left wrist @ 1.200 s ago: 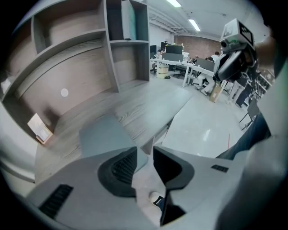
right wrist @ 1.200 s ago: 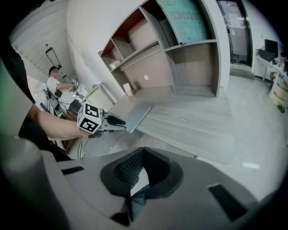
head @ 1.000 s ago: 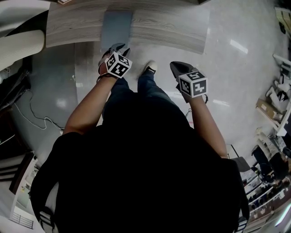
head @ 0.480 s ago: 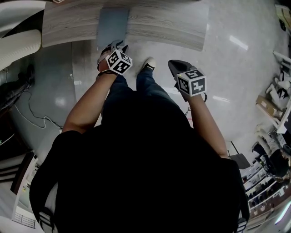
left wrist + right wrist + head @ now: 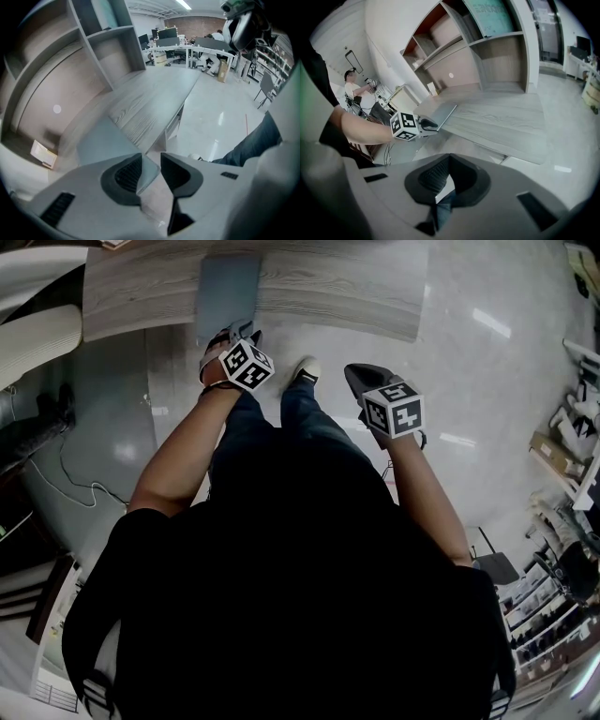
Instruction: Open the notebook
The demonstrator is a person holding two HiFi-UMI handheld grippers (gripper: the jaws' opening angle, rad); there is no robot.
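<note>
The closed grey-blue notebook (image 5: 228, 285) lies on the pale wooden desk (image 5: 337, 292), near its front edge. My left gripper (image 5: 240, 334) points steeply down at the notebook's near edge. In the left gripper view the notebook (image 5: 101, 140) has its near corner in the gap of my left gripper (image 5: 151, 158); its jaws have just been opening and stand apart, with neither pad pressing. My right gripper (image 5: 364, 381) hangs over the floor right of the desk front. Its tips meet on nothing (image 5: 449, 158). The right gripper view also shows the left gripper (image 5: 425, 124) at the notebook (image 5: 440, 115).
Open shelving (image 5: 487, 51) rises behind the desk, with a small card (image 5: 43, 153) on its lowest shelf. A cable (image 5: 75, 486) trails on the floor to the left. The person's shoe (image 5: 306, 371) stands by the desk front. Another person (image 5: 358, 98) stands far off.
The left gripper has sunk a little onto the notebook's near edge and rolled slightly. The right gripper has stayed where it was.
</note>
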